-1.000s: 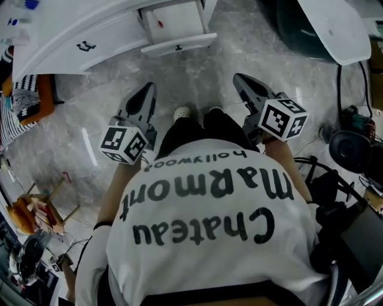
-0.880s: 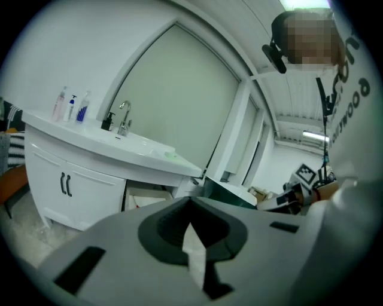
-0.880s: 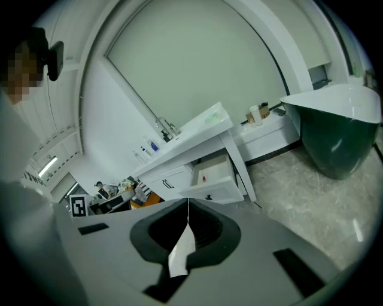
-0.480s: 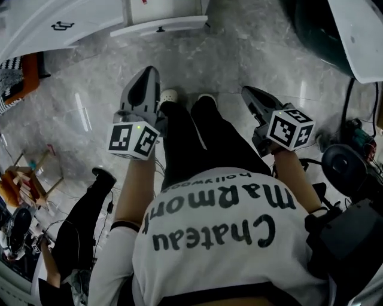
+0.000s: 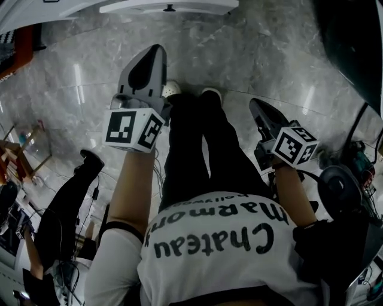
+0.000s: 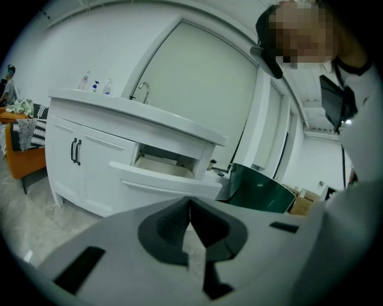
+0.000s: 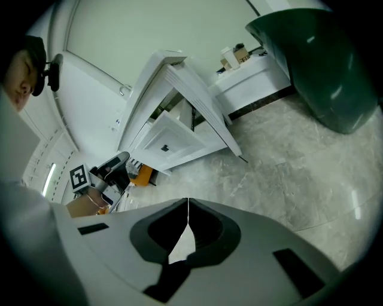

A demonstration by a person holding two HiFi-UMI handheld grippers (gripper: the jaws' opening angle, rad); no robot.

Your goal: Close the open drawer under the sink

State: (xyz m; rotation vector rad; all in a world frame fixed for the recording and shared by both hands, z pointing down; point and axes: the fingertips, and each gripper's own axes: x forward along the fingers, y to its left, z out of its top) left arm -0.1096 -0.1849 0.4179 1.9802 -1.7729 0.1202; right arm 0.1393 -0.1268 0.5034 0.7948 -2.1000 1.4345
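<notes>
The white vanity [image 6: 90, 146] with its sink and faucet [image 6: 143, 91] stands ahead in the left gripper view. Its drawer [image 6: 170, 178] is pulled out under the counter, and only the drawer's front [image 5: 170, 7] shows at the top edge of the head view. In the right gripper view the open drawer [image 7: 172, 141] appears tilted. My left gripper [image 5: 155, 49] is shut and empty, still well short of the drawer, its jaws meeting [image 6: 189, 206]. My right gripper [image 5: 255, 103] sits lower at the right, also shut and empty [image 7: 188, 209].
My legs and white shoes [image 5: 172, 89] stand between the grippers on the grey marble floor [image 5: 263, 54]. A dark green tub [image 7: 317, 66] sits to the vanity's right. Another person [image 5: 66, 203] crouches at the left. Cables and gear [image 5: 341, 185] lie at the right.
Both grippers have come down and stretched forward. The drawer has slid to the top edge of the head view. The crouching person has come into view at the left.
</notes>
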